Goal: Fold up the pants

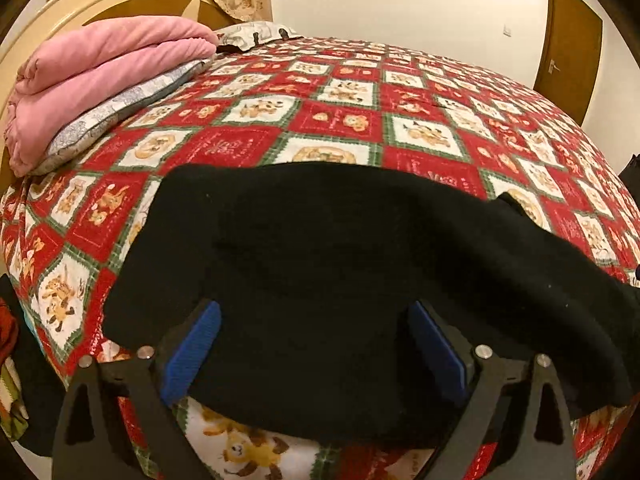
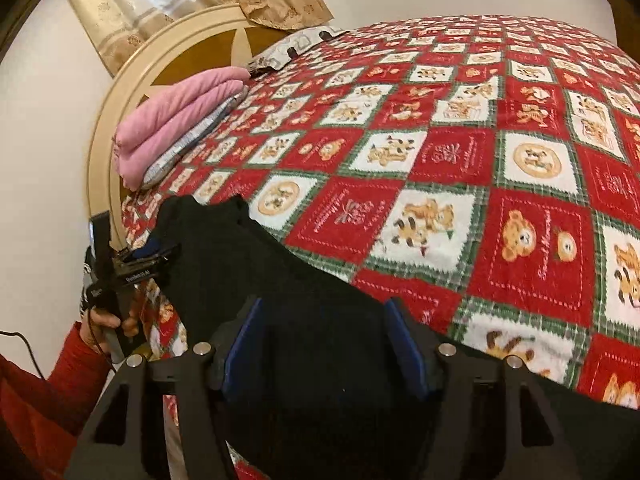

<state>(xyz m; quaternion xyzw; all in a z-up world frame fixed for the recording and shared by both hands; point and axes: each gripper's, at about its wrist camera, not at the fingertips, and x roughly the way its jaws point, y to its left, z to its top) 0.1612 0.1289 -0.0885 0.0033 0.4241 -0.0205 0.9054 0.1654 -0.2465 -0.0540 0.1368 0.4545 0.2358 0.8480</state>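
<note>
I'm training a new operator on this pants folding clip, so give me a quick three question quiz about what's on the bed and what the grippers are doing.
1. True or false: the black pants lie on a plain blue sheet.
2. What sits on the grey patterned pillow near the headboard?
A. pink blanket
B. red towel
C. book
3. Fill in: the pads of the left gripper and the right gripper stand ____, with pants fabric between them.

Key: 1 false, it is a red checked bear bedspread. 2 A, pink blanket. 3 apart.

pants (image 2: 304,320) cut off below, door (image 1: 570,36) cropped
</note>
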